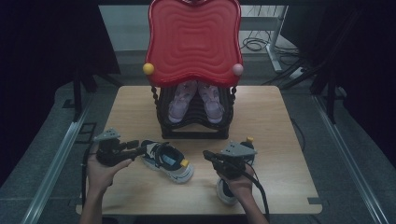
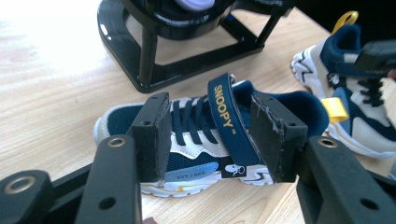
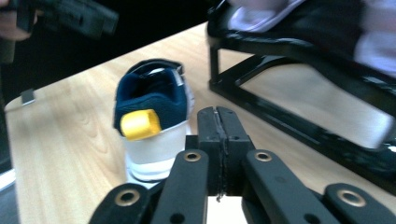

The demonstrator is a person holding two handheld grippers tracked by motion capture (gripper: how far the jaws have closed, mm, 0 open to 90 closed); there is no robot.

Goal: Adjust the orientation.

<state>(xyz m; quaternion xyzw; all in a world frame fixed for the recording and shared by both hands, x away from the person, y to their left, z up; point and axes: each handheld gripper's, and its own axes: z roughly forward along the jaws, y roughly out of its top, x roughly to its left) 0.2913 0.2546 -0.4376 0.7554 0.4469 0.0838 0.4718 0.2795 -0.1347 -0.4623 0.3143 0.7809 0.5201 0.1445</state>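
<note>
**Soft shoes, firm heels: where we would take hold**

We start with the worktop [image 1: 280,121], where a black rack [image 1: 194,119] under a red wavy panel [image 1: 194,39] sits at 12 o'clock and holds a lilac pair of shoes [image 1: 196,100]. The 2 navy-and-white shoes are ours to handle. The near sneaker [image 1: 167,161] lies at about 7 o'clock from the rack; the second sneaker [image 1: 226,191] rests at 5 o'clock, under the right hand.

We judge each shoe light, with soft mesh uppers that would crush and a stiffer sole and heel. The strap [image 2: 224,112] and the yellow heel loop [image 3: 139,124] are floppy, so we would grip across the padded collar or heel.

The left claw [image 2: 210,135] stands wide, its jaws either side of the near sneaker without pressing it. The right claw [image 3: 218,140] is closed on nothing, just behind that shoe's heel.
</note>
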